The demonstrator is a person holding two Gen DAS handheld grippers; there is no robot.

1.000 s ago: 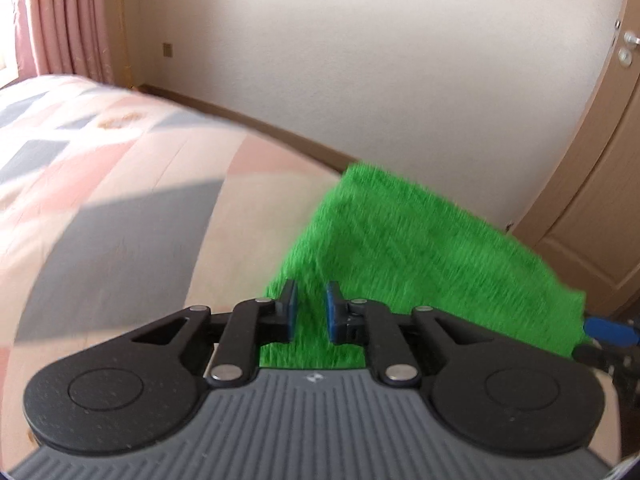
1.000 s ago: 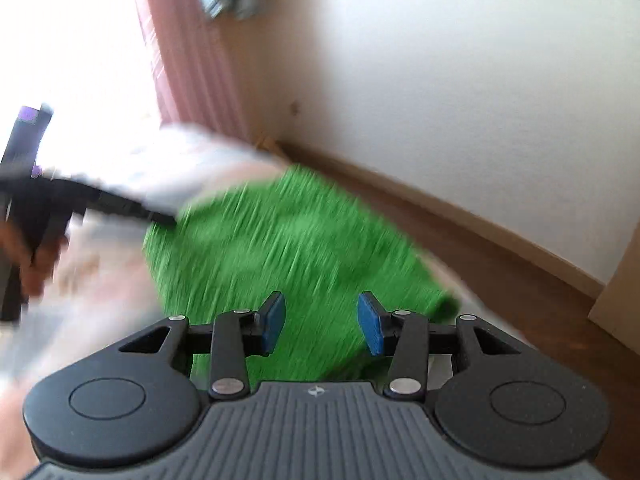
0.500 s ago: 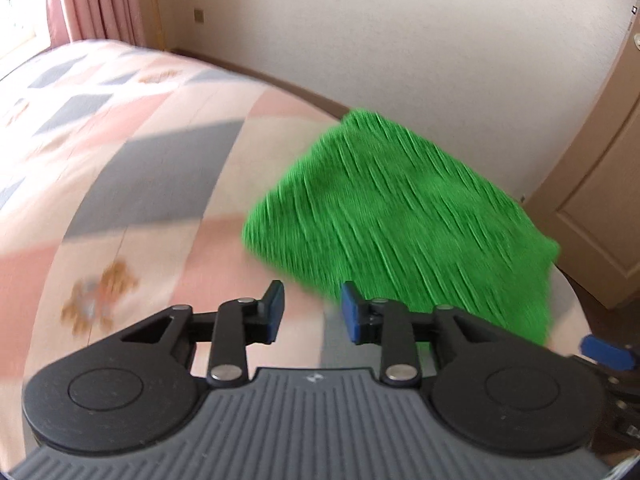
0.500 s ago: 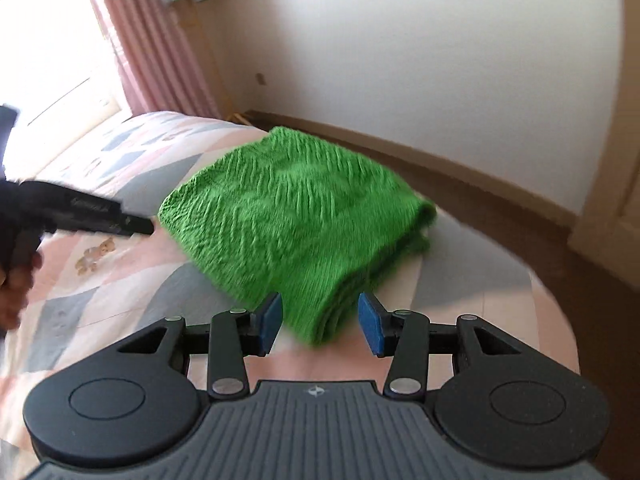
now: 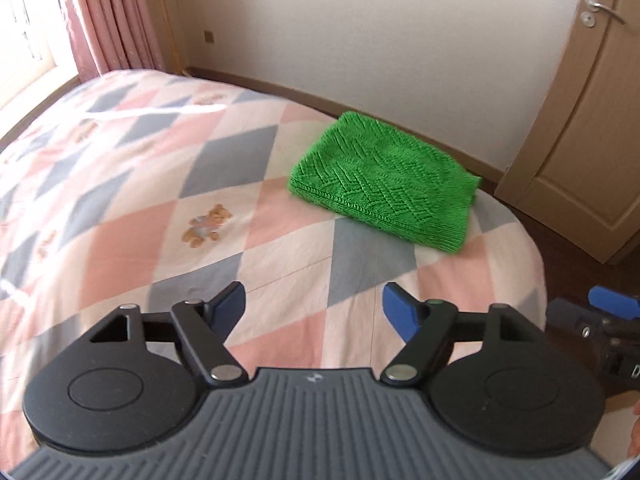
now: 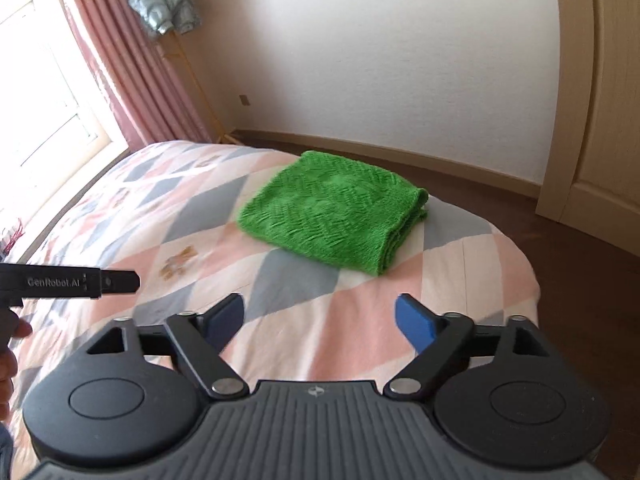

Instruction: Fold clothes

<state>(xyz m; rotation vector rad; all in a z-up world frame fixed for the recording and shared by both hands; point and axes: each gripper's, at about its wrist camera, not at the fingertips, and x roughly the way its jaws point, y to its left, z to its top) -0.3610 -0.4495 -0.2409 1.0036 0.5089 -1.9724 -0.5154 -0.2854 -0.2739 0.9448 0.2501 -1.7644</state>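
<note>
On the left, the left gripper [image 5: 313, 310] hangs over the bed [image 5: 120, 208] with its jaws spread wide and nothing in them. Past the little teddy bear picture [image 5: 207, 226] on the cover, the green knitted garment [image 5: 384, 186] lies in a neat folded stack near the far right corner of the bed, close to the edge. On the right, the right gripper [image 6: 320, 316] also has its jaws spread wide and holds nothing. The garment already looks folded, so the job looks done for this one. What could go wrong: a bump or tug from a gripper could mess up the layers, or push the stack off the edge onto the floor [image 6: 580, 248].
</note>
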